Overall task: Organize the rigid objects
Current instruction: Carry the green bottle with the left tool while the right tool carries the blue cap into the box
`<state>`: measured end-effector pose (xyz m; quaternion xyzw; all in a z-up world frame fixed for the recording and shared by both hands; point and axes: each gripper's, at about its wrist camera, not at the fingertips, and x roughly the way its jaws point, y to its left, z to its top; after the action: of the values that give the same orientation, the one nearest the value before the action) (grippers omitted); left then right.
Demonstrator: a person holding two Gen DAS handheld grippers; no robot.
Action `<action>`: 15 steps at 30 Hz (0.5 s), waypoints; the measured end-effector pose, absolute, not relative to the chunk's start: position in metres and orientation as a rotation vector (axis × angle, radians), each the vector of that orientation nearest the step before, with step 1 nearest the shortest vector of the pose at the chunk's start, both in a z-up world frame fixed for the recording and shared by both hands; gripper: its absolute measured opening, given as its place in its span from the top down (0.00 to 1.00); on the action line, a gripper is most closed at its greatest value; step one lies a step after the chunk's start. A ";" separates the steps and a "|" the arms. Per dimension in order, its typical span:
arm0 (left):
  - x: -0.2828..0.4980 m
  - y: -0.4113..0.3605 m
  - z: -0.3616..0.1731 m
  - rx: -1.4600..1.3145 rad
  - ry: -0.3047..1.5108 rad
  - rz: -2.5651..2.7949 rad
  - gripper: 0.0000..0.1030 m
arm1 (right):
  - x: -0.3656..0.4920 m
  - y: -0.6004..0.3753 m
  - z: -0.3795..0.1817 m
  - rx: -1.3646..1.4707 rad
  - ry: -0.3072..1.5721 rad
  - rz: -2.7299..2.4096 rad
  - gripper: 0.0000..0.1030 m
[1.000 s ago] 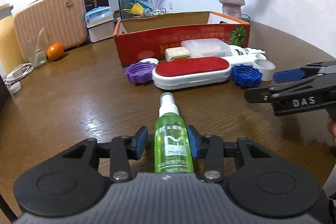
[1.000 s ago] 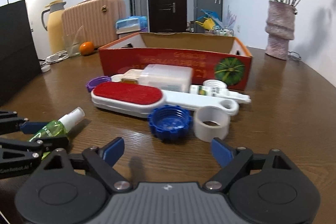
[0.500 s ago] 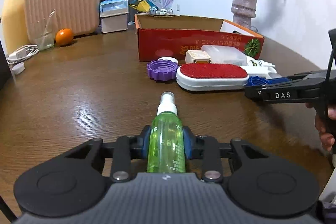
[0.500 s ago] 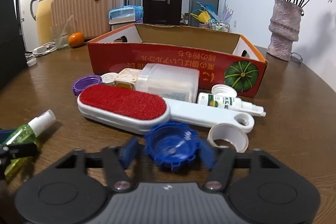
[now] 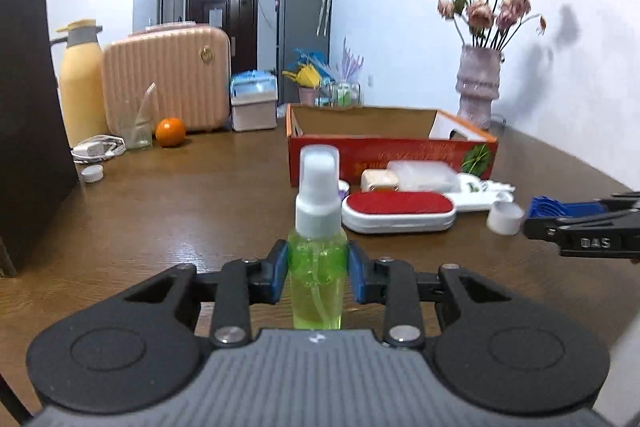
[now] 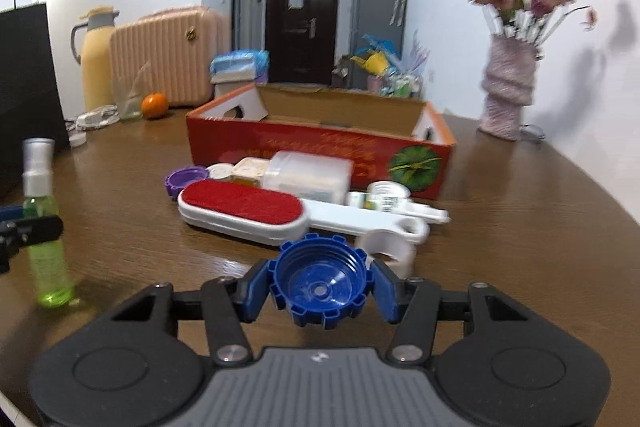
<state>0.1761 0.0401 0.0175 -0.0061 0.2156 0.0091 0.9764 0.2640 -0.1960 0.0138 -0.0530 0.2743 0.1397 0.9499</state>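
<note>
Left gripper (image 5: pixel 318 277) clamped on upright green spray bottle (image 5: pixel 318 267), right gripper (image 6: pixel 320 289) clamped on blue ridged cap (image 6: pixel 320 285), red cardboard box (image 6: pixel 320 151) toward tabletop's (image 6: pixel 520 227) far edge.

A: What sits between the blue pads of the right gripper (image 6: pixel 320 293) at the bottom centre?

B: A blue ribbed plastic cap (image 6: pixel 319 285), open side toward the camera, pressed by a pad on each side.

A: And behind it?

B: A white ring of tape (image 6: pixel 394 247), then a white lint brush with a red pad (image 6: pixel 244 209). In the middle of the frame stands a red open cardboard box (image 6: pixel 320 151).

A: The left edge?

B: A green clear spray bottle with a white top (image 6: pixel 44 227), upright, clamped in the left gripper (image 6: pixel 28 229).
</note>
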 end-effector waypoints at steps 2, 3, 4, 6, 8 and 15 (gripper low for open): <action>0.164 0.033 0.023 -0.002 0.406 0.027 0.70 | 0.249 -0.209 0.020 -0.093 0.536 0.261 0.48; 0.160 0.029 0.026 -0.001 0.393 0.026 0.70 | 0.240 -0.215 0.025 -0.081 0.520 0.246 0.48; 0.156 0.026 0.028 -0.002 0.379 0.025 0.70 | 0.233 -0.220 0.028 -0.071 0.505 0.239 0.48; 0.146 0.019 0.033 -0.005 0.355 0.028 0.70 | 0.218 -0.228 0.034 -0.051 0.474 0.233 0.48; 0.133 0.014 0.039 -0.002 0.328 0.021 0.70 | 0.204 -0.233 0.039 -0.043 0.450 0.229 0.48; 0.097 0.002 0.052 0.019 0.255 0.004 0.70 | 0.151 -0.240 0.053 -0.008 0.349 0.237 0.48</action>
<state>0.0969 0.0018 0.0520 0.0094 0.1270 0.0018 0.9919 0.1514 -0.2405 0.0534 -0.0042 0.1730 0.1177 0.9779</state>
